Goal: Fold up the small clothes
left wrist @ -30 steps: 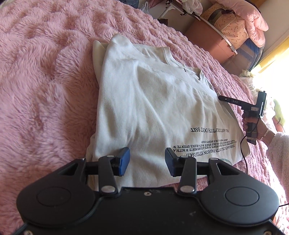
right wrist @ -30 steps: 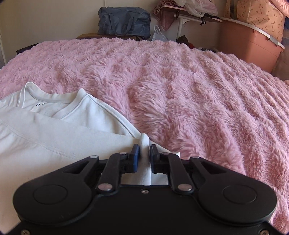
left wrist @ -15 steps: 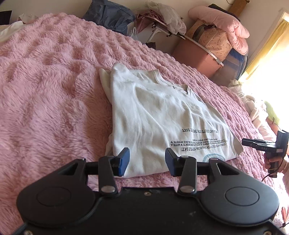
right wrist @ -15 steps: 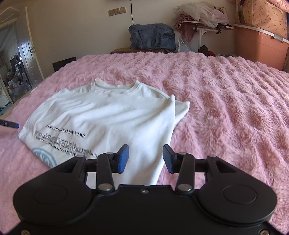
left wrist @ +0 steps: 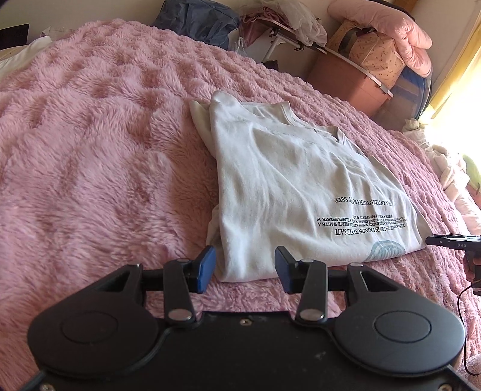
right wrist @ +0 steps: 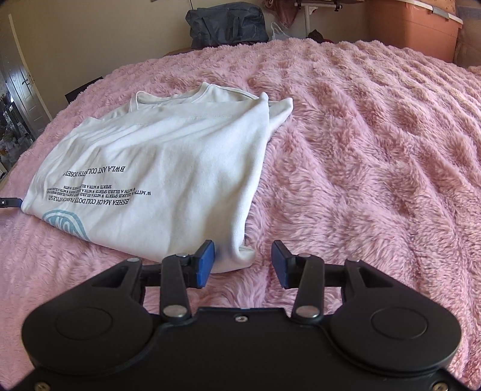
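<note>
A white T-shirt (left wrist: 294,186) with black printed text and a blue round logo lies folded lengthwise on the pink fluffy blanket (left wrist: 99,144). It also shows in the right wrist view (right wrist: 162,177). My left gripper (left wrist: 245,267) is open and empty, just above the shirt's near corner. My right gripper (right wrist: 243,263) is open and empty, at the shirt's other near corner. The right gripper's tip (left wrist: 451,242) shows at the far right of the left wrist view. The left gripper's tip (right wrist: 9,202) shows at the left edge of the right wrist view.
The blanket (right wrist: 375,150) covers the whole bed. Behind the bed stand a dark blue bag (right wrist: 228,24), a brown storage box (left wrist: 345,78) with bundled bedding on top, and a small folding table (left wrist: 288,33). Loose clothes (left wrist: 451,174) lie at the bed's right edge.
My right gripper has let go of the shirt's fold and opened. Both grippers have pulled back from the shirt, which now lies folded and at rest.
</note>
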The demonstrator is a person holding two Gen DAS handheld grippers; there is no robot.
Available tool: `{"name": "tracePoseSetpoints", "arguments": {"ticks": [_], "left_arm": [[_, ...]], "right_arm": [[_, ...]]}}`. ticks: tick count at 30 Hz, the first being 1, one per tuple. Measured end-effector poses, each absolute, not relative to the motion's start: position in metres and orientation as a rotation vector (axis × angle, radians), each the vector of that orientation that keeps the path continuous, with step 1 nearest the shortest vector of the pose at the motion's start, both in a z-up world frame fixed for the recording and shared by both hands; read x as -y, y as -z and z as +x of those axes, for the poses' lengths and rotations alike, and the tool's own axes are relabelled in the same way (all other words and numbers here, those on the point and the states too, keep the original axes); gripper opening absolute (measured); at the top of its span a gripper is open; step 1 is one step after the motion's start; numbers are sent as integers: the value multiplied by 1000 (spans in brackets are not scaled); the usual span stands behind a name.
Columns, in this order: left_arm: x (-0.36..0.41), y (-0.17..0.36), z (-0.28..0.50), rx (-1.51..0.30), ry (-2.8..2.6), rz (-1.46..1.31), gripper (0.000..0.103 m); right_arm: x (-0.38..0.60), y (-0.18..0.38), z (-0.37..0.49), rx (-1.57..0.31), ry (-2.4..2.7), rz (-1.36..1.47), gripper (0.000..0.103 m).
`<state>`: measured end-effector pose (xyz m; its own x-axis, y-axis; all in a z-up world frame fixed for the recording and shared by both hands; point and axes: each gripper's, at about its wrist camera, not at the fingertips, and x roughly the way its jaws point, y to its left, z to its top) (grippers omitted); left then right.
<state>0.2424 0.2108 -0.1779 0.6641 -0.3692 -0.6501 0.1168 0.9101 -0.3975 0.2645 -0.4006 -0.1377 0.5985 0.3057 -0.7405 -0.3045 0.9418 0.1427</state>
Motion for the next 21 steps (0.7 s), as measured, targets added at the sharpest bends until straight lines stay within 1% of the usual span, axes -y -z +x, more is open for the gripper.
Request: {"name": "tracePoseSetpoints", "arguments": {"ticks": [4,6,8,17,19,20,21], "left_arm": [[-201,179,249,-811,300,-324,45],[-196,181,251,-818,304,-308,45],[-194,182,253,-822,306,-304,45],[-196,188,260,-841,292,-318,44],[-192,188,259,-836,318,-311,39],[-190,188,260,-839,329,-305,37],[-187,188,260,-847,336,-300,30]], "right_arm": [[390,139,258,-834,-358,-49,44],[385,140,256,-822,-355,-78,43],[383,141,255,-813,-355,-98,30],[380,135,256,-751,-337,-112,30],[378,135,257,-752,-351,-110,30],[377,136,258,-762,-361,-113,20],[374,138,260,-784,-372,-114,11]]}}
